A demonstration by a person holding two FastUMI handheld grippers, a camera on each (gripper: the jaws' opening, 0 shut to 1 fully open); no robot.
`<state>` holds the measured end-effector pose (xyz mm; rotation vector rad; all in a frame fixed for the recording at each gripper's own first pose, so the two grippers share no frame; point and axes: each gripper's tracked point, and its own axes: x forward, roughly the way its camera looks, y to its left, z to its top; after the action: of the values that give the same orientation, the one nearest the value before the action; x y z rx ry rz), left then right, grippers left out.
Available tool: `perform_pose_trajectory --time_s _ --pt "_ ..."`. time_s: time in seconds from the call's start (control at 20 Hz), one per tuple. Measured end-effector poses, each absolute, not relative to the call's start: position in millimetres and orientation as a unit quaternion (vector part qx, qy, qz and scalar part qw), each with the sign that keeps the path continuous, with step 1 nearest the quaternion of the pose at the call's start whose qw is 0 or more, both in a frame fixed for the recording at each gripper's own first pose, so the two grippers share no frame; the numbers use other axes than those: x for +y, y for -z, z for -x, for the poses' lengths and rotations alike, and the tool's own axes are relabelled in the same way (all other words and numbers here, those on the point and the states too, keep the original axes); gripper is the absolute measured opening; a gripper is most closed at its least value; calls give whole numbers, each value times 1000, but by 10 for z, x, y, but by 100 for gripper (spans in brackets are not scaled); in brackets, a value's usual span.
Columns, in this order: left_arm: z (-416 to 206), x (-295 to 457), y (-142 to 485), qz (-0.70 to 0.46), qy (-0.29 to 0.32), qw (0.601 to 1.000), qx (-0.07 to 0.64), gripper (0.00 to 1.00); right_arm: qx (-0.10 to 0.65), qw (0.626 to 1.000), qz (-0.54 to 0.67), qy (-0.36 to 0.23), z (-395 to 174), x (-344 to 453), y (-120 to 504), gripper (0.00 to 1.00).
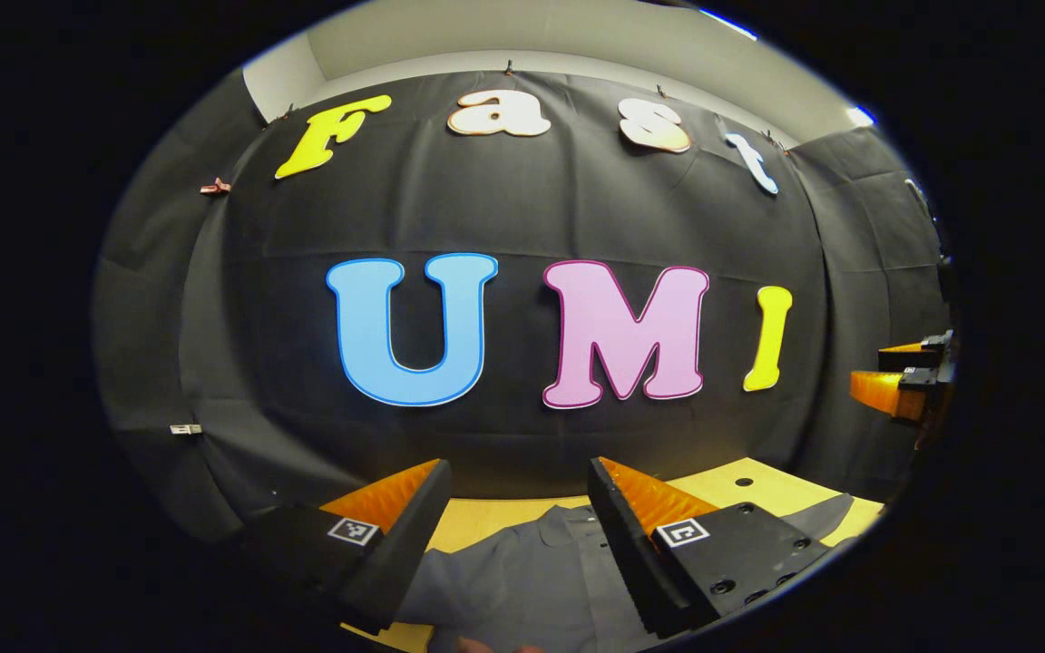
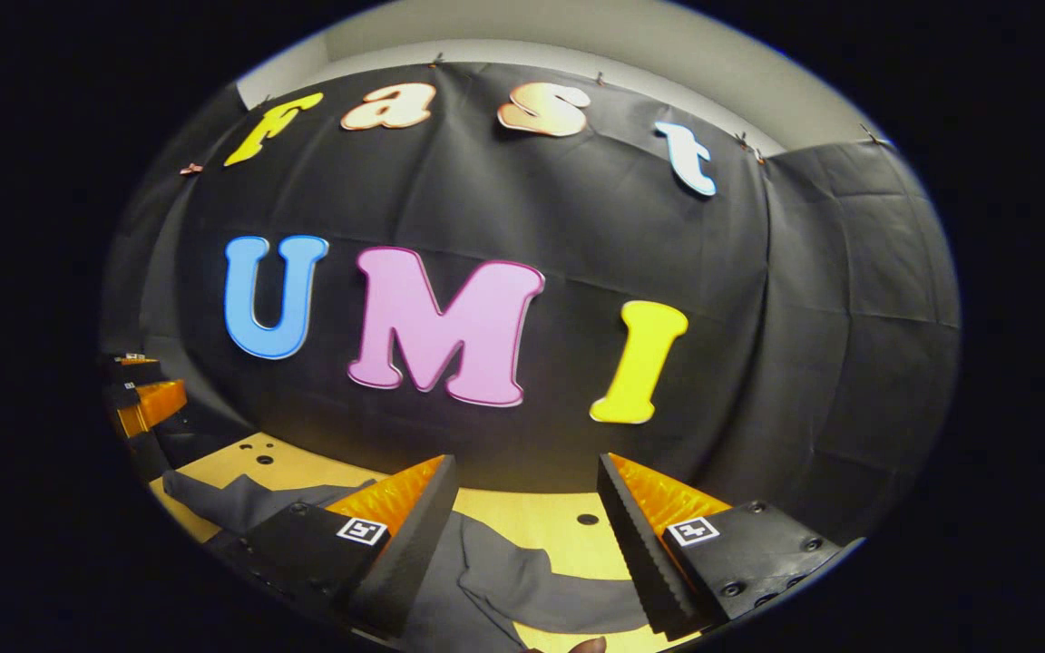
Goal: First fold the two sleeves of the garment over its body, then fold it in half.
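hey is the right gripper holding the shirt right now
No, the right gripper has its jaws wide apart above the grey shirt, gripping nothing.

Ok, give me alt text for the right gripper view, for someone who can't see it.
The right gripper hangs open above a grey garment lying unfolded on a wooden table, nothing between its fingers. The left gripper shows at the left edge, with the booth's black cloth wall behind.

A soft, matt cloth garment (image 1: 541,580) lies rumpled on a smooth, pale wooden table (image 2: 522,521).
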<state>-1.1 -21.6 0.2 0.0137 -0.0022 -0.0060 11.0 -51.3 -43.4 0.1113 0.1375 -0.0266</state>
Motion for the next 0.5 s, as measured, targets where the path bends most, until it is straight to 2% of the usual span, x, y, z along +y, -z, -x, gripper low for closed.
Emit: perform_pose_trajectory --time_s 0.1,0.15,0.25,0.3,0.35,0.4,0.5 --pt "9 -319 9 -6 4 1000 1 95 84 994 -57 33 -101 -853 635 92" --pt "17 -381 16 -7 5 1000 3 95 93 993 -52 43 -100 -1040 752 96" --pt "24 -501 59 -9 8 1000 9 95 118 991 -40 57 -85 -1355 1021 92" --pt "27 -574 93 -10 9 1000 14 95 130 989 -35 61 -86 -1490 1150 96" --pt "21 -635 117 -13 8 1000 19 95 143 987 -32 65 -65 -1614 1297 92" --pt "0 -712 155 -16 7 1000 23 95 156 985 -31 68 -44 -1715 1442 96" --pt "-28 -857 170 -17 8 999 28 95 183 980 -32 66 -29 -1865 1759 96"
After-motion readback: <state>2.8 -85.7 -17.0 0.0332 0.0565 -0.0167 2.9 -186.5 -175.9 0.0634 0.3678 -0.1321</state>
